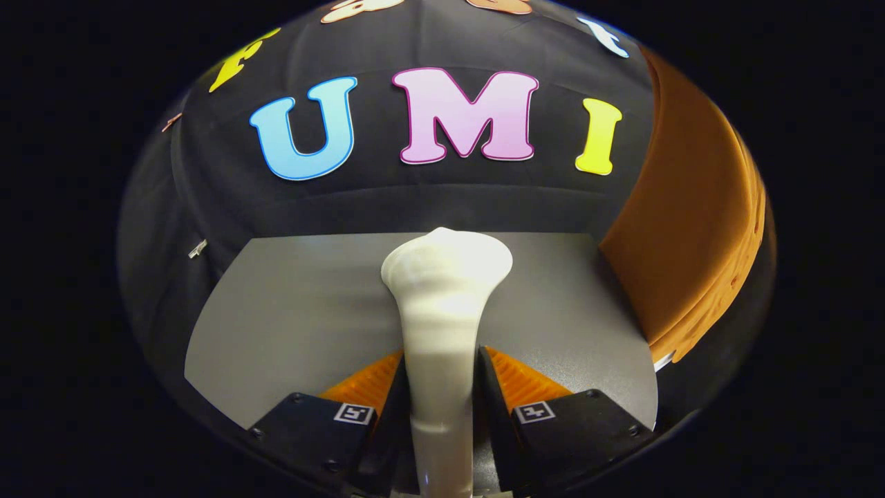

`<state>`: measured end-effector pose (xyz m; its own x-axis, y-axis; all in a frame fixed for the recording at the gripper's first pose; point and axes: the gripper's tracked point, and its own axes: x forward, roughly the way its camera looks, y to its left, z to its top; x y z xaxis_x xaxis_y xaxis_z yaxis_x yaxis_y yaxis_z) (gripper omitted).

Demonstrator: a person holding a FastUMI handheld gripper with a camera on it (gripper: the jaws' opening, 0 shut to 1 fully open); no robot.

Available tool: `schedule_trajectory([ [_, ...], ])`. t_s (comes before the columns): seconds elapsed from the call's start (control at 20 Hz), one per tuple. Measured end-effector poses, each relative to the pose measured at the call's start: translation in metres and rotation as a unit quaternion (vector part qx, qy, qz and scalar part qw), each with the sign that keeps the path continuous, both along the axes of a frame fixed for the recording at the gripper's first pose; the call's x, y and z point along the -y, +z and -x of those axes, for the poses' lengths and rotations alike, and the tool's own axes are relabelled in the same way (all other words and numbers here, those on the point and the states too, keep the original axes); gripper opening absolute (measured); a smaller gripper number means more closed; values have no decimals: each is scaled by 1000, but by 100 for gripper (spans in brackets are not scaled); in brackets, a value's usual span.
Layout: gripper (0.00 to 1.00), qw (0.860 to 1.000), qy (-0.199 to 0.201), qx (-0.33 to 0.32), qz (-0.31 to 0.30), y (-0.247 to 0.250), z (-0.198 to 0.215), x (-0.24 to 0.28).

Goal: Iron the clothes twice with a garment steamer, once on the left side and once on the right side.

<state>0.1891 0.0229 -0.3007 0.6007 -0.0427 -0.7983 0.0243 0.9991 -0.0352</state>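
The orange cloth (691,228) hangs off to the right, beyond the grey counter (276,325). The white garment steamer (442,311) points straight ahead from the claw (442,387). The claw is closed tight on its handle, so it must swing right to reach the cloth.

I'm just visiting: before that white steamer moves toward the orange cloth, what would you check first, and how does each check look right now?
1. Gripper closed on the garment steamer handle, both fingers against it: ok.
2. Steamer head points forward beyond the fingers: ok.
3. Orange garment within sight, to the right: ok.
4. Head touching the garment: not ok, apart.
5. Grey table under the steamer bare: ok.
6. Steam coming out: cannot tell.
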Motion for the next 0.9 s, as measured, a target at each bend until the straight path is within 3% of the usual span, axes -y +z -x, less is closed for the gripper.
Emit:
schedule_trajectory([
  [0.1,59,1000,6,0,2,-9,-2,-4],
  [0.15,45,1000,10,2,3,19,7,-7],
  [0.2,45,1000,15,6,5,1,-3,-5],
  [0.4,45,999,27,21,0,5,-1,-10],
  [0.9,45,991,28,130,-12,86,22,-19],
])
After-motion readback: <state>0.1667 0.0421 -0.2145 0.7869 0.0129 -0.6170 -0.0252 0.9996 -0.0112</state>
